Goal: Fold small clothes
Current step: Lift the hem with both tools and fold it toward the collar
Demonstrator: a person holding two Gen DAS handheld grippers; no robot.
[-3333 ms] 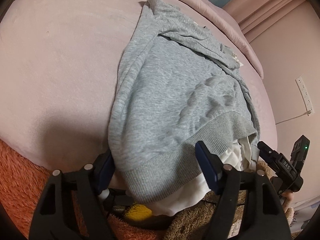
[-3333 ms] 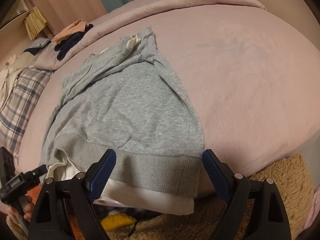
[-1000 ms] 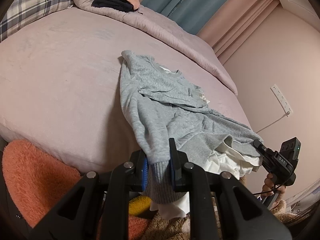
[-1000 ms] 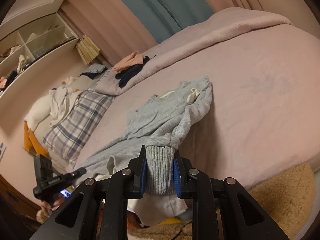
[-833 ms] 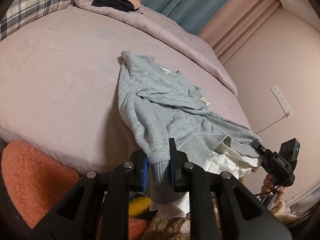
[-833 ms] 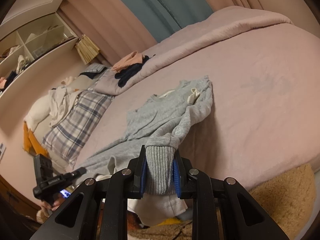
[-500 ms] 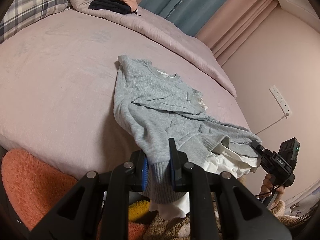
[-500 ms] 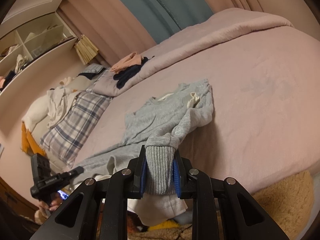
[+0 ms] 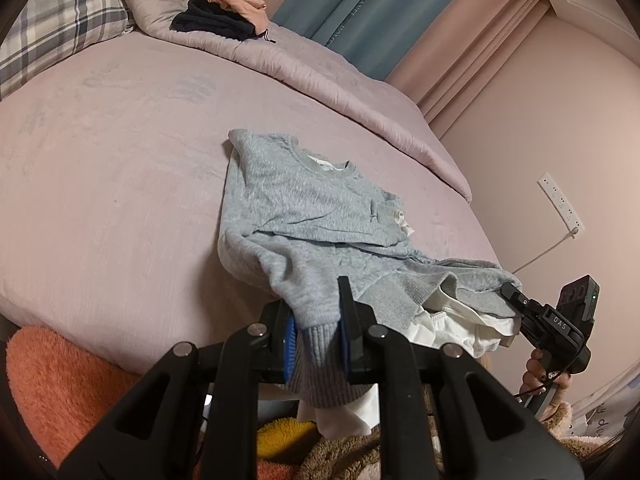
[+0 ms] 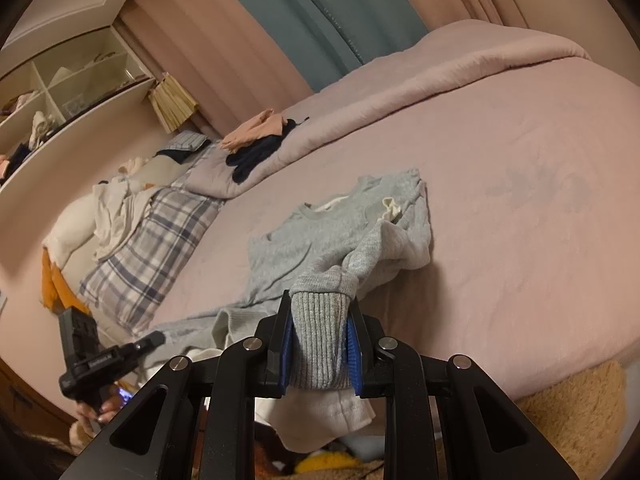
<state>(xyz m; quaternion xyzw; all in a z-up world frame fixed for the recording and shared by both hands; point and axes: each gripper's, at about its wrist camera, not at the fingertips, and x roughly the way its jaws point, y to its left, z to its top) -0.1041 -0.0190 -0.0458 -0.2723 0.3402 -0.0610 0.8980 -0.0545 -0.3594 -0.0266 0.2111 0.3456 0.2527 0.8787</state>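
Grey sweatshirt [image 9: 304, 208] on bed, hem lifted.

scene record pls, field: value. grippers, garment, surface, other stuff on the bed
left gripper: shut on the ribbed hem of the grey sweatshirt
right gripper: shut on the hem at the other corner
garment: collar end lies on the bed, hem end lifted toward the cameras; white lining hangs below the hem
surface: pink bedspread
also on bed: plaid pillow; peach and dark clothes piled on the rolled duvet
fold status: bottom-to-top fold not yet laid
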